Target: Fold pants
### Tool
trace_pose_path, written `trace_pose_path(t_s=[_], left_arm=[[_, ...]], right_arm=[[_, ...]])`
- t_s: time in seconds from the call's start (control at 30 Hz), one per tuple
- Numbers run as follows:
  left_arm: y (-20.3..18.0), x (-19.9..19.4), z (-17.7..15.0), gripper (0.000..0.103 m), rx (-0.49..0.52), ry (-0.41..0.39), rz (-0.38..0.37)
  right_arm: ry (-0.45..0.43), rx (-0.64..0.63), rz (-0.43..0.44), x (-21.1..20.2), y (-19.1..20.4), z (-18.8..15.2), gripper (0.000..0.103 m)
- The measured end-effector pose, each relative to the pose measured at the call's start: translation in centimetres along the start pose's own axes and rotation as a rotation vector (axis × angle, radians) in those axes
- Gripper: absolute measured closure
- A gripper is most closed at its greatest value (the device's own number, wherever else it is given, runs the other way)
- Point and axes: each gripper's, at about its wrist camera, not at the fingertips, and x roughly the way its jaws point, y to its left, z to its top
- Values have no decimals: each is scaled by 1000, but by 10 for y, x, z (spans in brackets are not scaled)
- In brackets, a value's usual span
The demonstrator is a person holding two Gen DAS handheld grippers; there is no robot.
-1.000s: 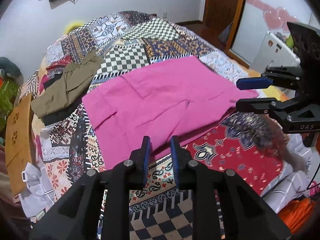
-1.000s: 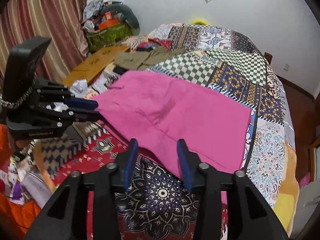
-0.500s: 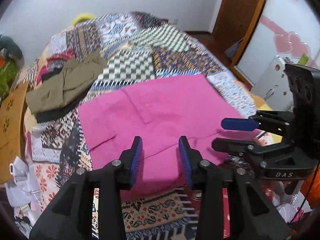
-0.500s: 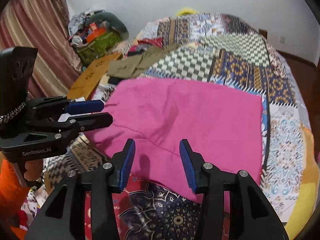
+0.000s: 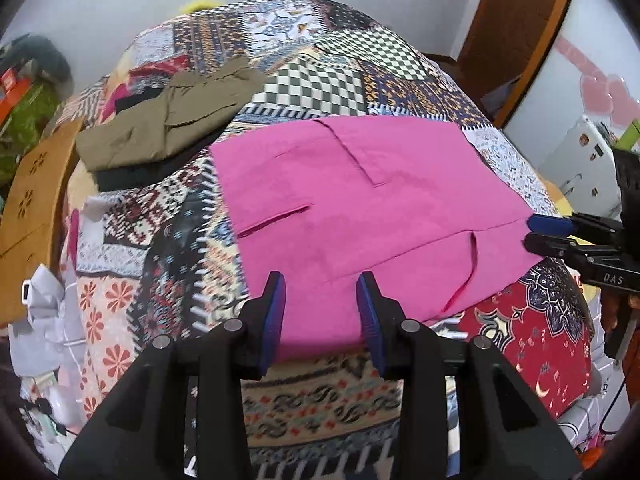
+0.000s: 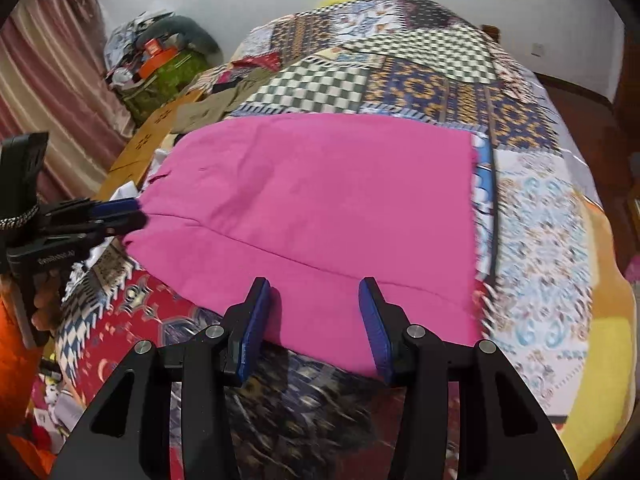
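Left wrist view: the left tongs (image 5: 321,312) hover with jaws apart and empty above the near hem of the bright pink cotton pants (image 5: 360,208), which lie flat on the patchwork-quilted bed (image 5: 328,84). The right tongs (image 6: 316,312), likewise parted and holding nothing, hang over the same near edge further along. The step appears to be the approach for a first fold; the next move likely calls for both to pinch that edge and carry it across. Counted: one pink pair, one olive-green folded garment (image 5: 168,120), two tongs.
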Motion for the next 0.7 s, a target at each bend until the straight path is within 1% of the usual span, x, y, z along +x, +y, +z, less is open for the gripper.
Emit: trace_pose_path(t_s=[0.07, 0.1, 0.13, 0.2, 0.3, 0.37, 0.5, 0.6, 0.7], left_arm=[[4, -3, -2, 61, -11, -3, 9], [5, -4, -4, 57, -13, -5, 24], [7, -5, -4, 54, -14, -5, 28], [9, -5, -6, 53, -21, -4, 20], [14, -6, -4, 53, -25, -1, 44], [17, -8, -4, 53, -23, 2, 64], [29, -10, -1, 53, -37, 6, 82], [38, -12, 11, 53, -48, -9, 119], [44, -10, 29, 53, -63, -26, 136]], right_arm=[[-3, 24, -7, -4, -9, -4, 61], [-5, 40, -11, -6, -15, -6, 61], [-6, 56, -18, -8, -20, -8, 61], [-7, 88, -33, -13, -31, -13, 61], [-2, 131, -62, -17, -46, -21, 61], [-1, 154, -62, -21, -56, -25, 55], [7, 140, -126, -28, -62, -26, 55], [-6, 151, -138, -35, -68, -22, 55], [-45, 165, -136, -44, -74, -12, 55]])
